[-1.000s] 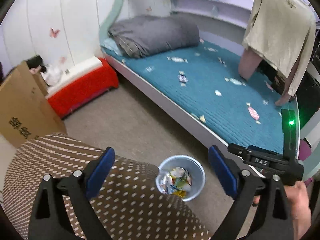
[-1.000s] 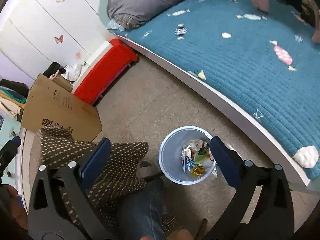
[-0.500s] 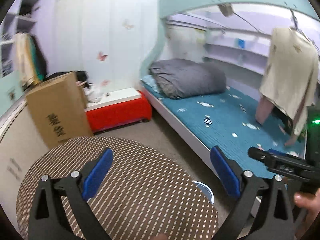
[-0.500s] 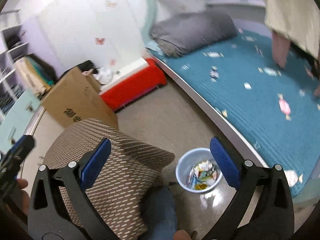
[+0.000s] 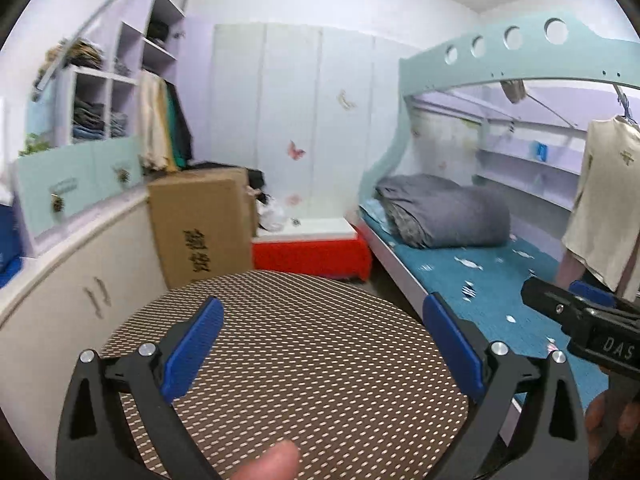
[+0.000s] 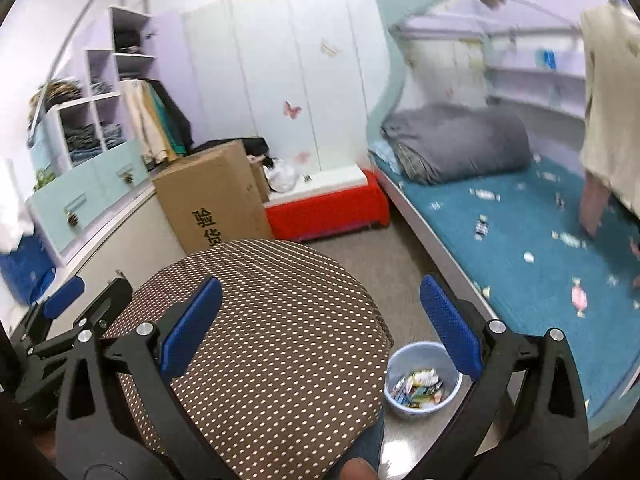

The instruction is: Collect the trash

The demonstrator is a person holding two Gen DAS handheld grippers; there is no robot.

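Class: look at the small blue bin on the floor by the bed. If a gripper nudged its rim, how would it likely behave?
The bin looks like thin plastic holding only a few wrappers, so it is probably light and would slide or tip easily. Its open round rim likely flexes if squeezed. On its side, it might roll.

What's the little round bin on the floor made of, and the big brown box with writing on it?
The small round pale blue bin looks like plastic: thin, smooth, slightly see-through walls with a soft shine, colourful wrappers inside. The tall brown box with black printed characters looks like cardboard: matte tan faces, straight folded edges. Neither is touched, so this goes by look alone.
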